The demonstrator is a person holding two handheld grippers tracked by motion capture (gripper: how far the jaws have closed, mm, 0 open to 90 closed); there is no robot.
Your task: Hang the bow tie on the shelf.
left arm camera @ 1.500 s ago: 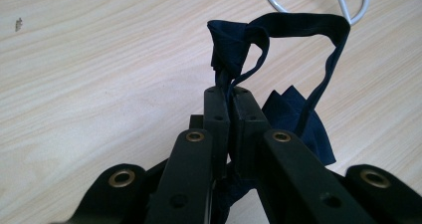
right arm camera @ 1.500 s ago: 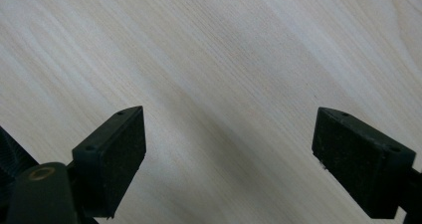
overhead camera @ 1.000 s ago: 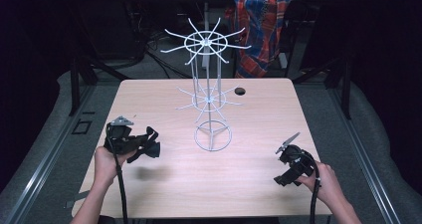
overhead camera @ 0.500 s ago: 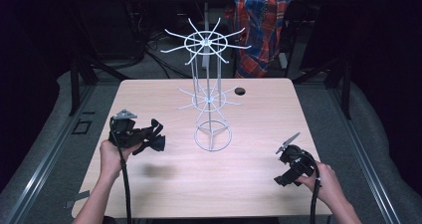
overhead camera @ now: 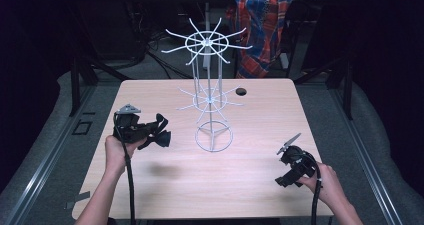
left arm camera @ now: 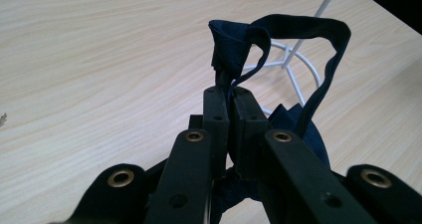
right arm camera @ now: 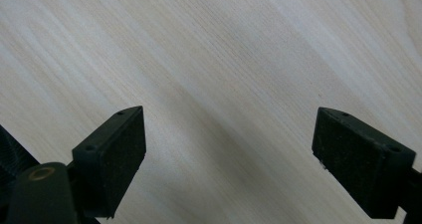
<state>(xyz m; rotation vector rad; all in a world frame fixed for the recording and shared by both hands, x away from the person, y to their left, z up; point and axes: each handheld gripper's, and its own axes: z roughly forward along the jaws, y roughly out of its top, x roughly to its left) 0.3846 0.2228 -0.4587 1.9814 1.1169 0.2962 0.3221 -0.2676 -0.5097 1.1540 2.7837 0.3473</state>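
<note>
Pickup looks done: my left gripper (left arm camera: 226,97) has its jaws clamped on a dark blue strap (left arm camera: 278,30), lifted off the worktop (overhead camera: 165,200) just beside the base ring of the white wire rack (overhead camera: 213,135). Hanging it on one of the rack's arms is, I judge, what remains. My right gripper (overhead camera: 292,165) rests near the worktop's right edge, jaws wide apart and holding nothing.

You've got loads of open surface (overhead camera: 165,190) near and right, but that white wire rack (overhead camera: 213,135) stands mid-surface, its arms spreading wide, just right of your left hand-held gripper (overhead camera: 161,133).
</note>
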